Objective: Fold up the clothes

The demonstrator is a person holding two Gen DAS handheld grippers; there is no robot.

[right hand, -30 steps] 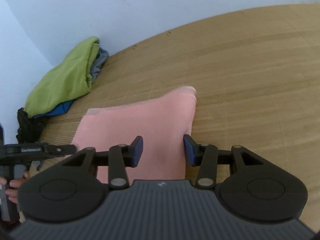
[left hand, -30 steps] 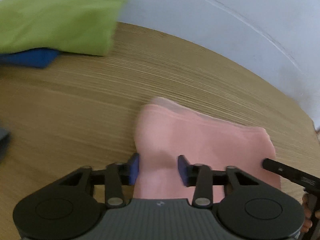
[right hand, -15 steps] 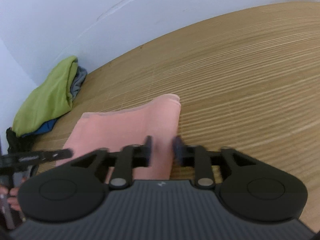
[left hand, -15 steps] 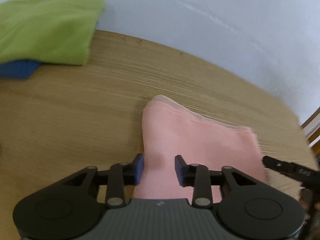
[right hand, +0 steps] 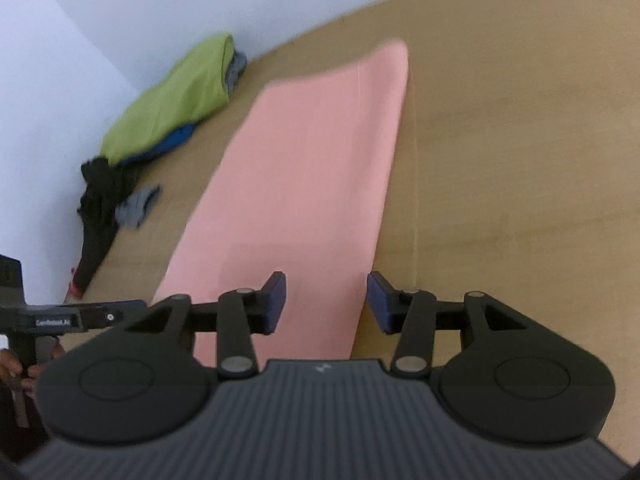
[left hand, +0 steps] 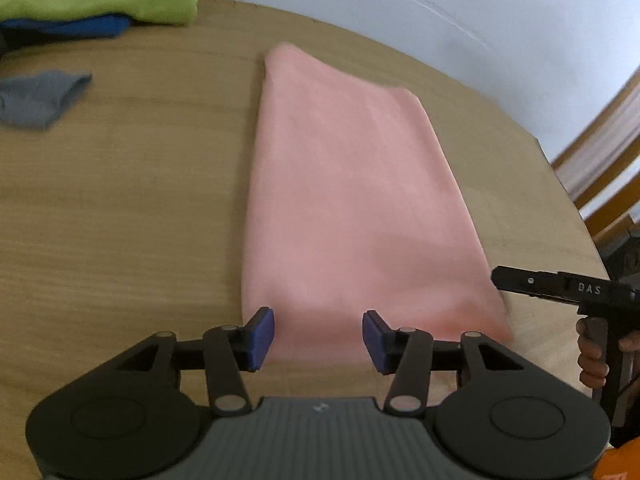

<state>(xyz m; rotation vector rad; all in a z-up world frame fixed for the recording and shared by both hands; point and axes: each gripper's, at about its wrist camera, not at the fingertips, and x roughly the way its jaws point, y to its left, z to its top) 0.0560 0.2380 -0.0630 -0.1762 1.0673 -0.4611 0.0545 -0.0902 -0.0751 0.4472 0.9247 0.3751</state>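
The left gripper (left hand: 318, 338) points downward, its jaws parted and just now opening, blue pads (left hand: 260, 338) clear of anything. The right gripper (right hand: 326, 300) tilts down likewise, jaws spread and also just opening, nothing pinched between them. A hand (left hand: 596, 350) grips the right gripper's handle.

A round-looking wooden table (left hand: 120, 200) with pale, fine grain fills most of the room in sight. A thin straight seam (right hand: 416, 160) runs across its top. Behind the table stands a plain white wall (left hand: 440, 0) with a faint curved line (left hand: 420, 4) scored on it. At the table's far left this wall meets a second wall (right hand: 40, 80) in a corner. Beyond the table's right edge are slanting strips of brown wooden trim (left hand: 600, 148), and below them something dark (left hand: 626, 256), too blurred to make out. A bright orange patch (left hand: 616, 464) shows low down, off the table's near right side.
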